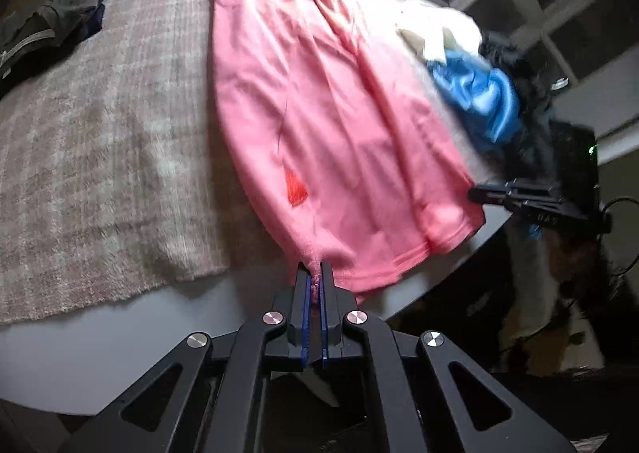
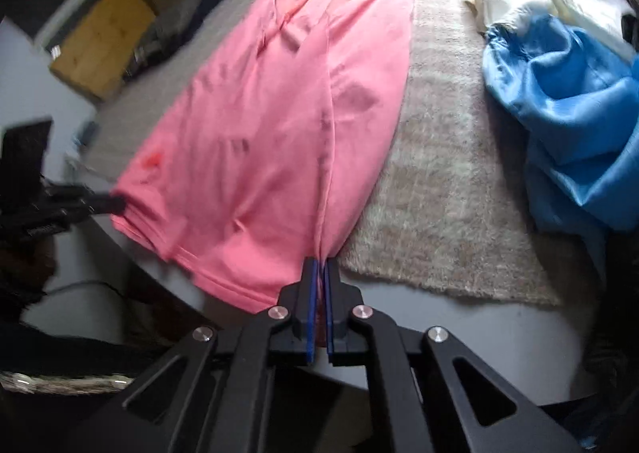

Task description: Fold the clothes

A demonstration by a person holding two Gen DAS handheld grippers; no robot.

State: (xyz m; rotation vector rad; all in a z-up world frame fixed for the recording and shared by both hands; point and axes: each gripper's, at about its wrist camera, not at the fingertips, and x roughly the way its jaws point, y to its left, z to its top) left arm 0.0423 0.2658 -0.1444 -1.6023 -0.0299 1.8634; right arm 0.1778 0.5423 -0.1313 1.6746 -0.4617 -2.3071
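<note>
Clearly no legible writing, left gripper (image 1: 315, 271) pinching pink garment (image 1: 319, 125) hem, right gripper (image 2: 320, 267) likewise.

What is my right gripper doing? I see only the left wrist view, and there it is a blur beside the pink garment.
Observer: The right gripper is shut on the hem corner of the pink garment; cloth sits between its blue pads.
Operator: Does the blue garment touch the pink one?
Observer: No. The blue garment lies apart, with a strip of bare rug between them.
Operator: Anything beyond the dark clothes?
Observer: Yes, a light wooden box stands past them, off the table.
</note>
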